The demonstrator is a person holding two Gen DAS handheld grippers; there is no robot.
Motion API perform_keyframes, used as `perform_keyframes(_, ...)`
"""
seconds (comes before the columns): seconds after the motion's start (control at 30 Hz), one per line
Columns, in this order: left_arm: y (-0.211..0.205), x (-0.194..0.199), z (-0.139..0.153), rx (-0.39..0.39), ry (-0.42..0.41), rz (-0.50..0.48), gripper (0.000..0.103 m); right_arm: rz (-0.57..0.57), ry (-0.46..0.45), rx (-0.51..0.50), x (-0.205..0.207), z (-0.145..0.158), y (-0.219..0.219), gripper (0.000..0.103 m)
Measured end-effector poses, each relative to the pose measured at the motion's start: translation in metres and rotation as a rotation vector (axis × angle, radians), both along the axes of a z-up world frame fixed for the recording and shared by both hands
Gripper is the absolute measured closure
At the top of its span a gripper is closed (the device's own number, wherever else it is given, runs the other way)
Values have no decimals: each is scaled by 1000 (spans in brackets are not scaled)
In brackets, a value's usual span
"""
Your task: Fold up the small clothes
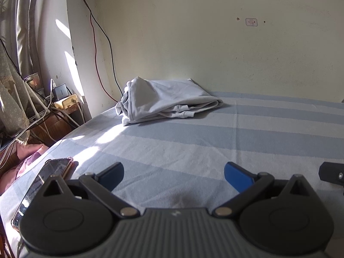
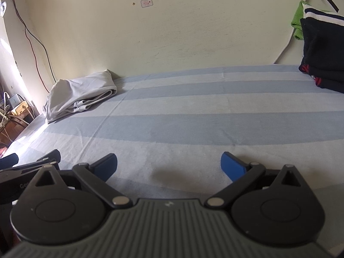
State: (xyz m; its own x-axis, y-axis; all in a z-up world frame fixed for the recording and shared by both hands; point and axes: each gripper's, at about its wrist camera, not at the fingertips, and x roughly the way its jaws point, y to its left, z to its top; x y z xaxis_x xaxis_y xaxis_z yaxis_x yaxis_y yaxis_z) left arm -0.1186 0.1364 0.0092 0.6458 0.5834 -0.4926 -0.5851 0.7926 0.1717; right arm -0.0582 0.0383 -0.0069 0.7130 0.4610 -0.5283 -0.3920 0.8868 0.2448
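A folded light grey garment [image 1: 165, 100] lies at the far left of the striped bed [image 1: 236, 142], by the wall; it also shows in the right wrist view [image 2: 79, 95]. My left gripper [image 1: 174, 177] is open and empty, low over the near part of the bed, well short of the garment. My right gripper [image 2: 168, 165] is open and empty too, over the near middle of the bed [image 2: 193, 116]. A pile of dark clothes [image 2: 322, 56] with white and red stripes sits at the far right of the bed.
A phone [image 1: 43, 185] lies on the bed's near left edge. A bedside stand [image 1: 53, 111] with cables and a power strip is left of the bed. The wall [image 1: 215, 43] runs behind it. A green cloth [image 2: 297, 23] hangs at the right.
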Motion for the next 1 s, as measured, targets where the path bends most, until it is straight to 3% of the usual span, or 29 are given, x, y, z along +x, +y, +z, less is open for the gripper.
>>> perform_keyframes(0.63,11,-4,0,-67,-15,1,0,32,3,53,-2,1,-7,0)
perform_keyframes(1.0,9,-1,-2,-41,19,20,0,41,-42,73,-6,4,-9,0)
